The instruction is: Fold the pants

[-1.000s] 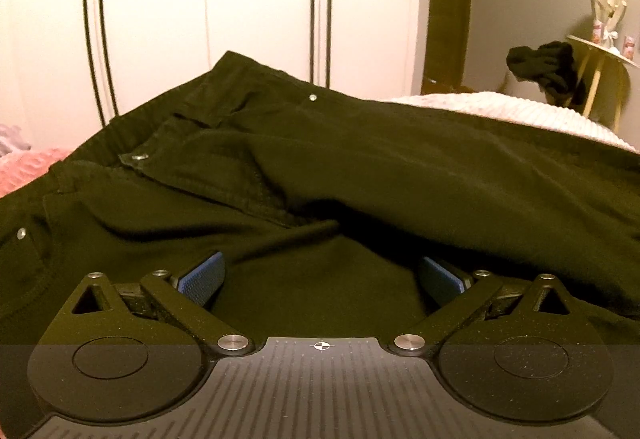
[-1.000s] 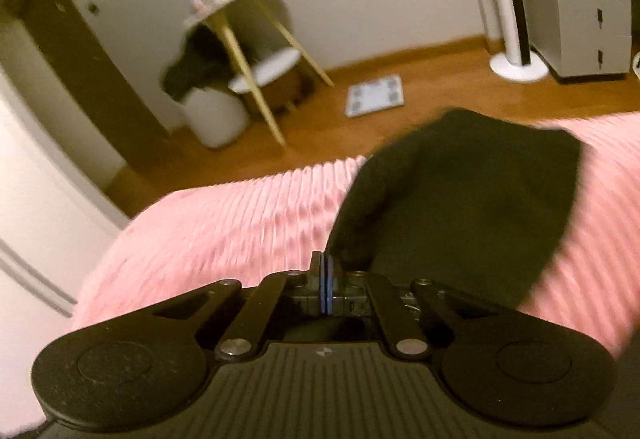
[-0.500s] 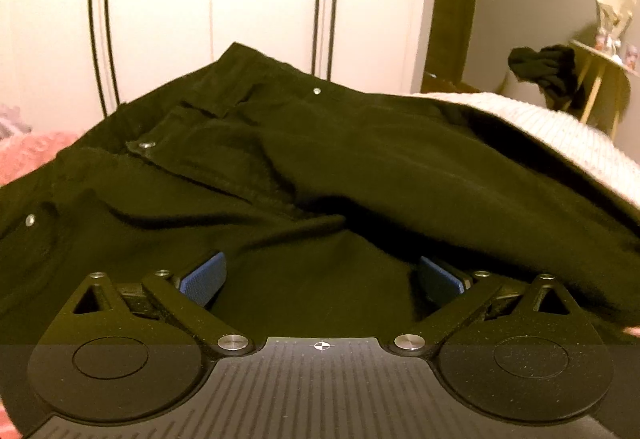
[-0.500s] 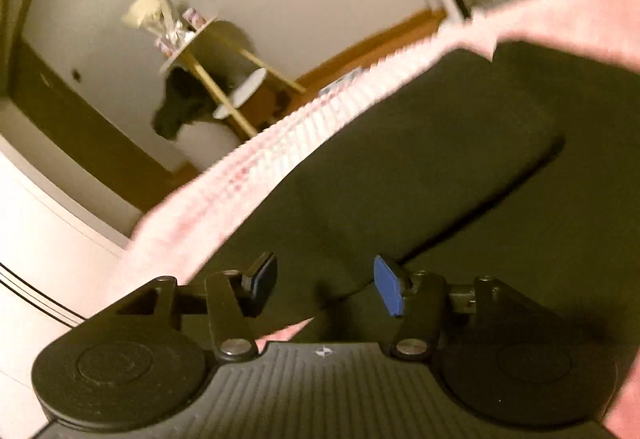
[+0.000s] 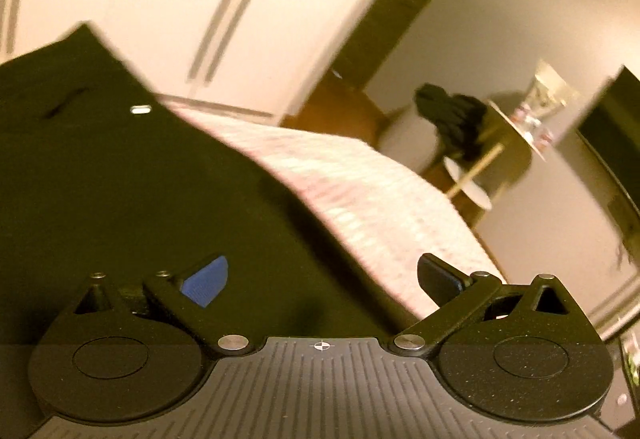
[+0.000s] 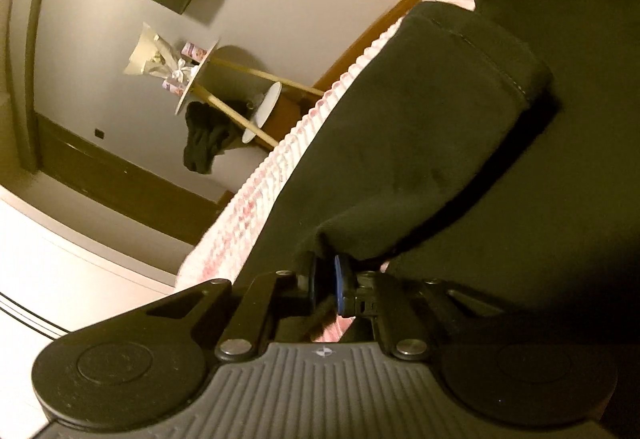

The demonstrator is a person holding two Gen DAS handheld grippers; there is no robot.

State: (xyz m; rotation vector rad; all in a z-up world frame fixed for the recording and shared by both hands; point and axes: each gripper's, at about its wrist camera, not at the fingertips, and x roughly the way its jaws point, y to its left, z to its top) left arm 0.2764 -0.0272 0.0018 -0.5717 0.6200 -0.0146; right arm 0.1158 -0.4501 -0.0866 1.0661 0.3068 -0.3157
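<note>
The left gripper (image 5: 320, 279), a black two-finger tool with a ribbed grey body and round pivot discs, stands with its fingers spread wide: the blue-padded left finger (image 5: 206, 279) and the dark right finger (image 5: 438, 277) are well apart with nothing pinched between them. It is tilted downward and rolled, so the view from it leans. The right gripper (image 6: 325, 285), of the same black build, has just been closing its jaws, and its fingers (image 6: 341, 287) now sit almost together, pinching a fold of the dark, near-black cloth pants (image 6: 420, 143). It also points downward and is rolled to one side.
</note>
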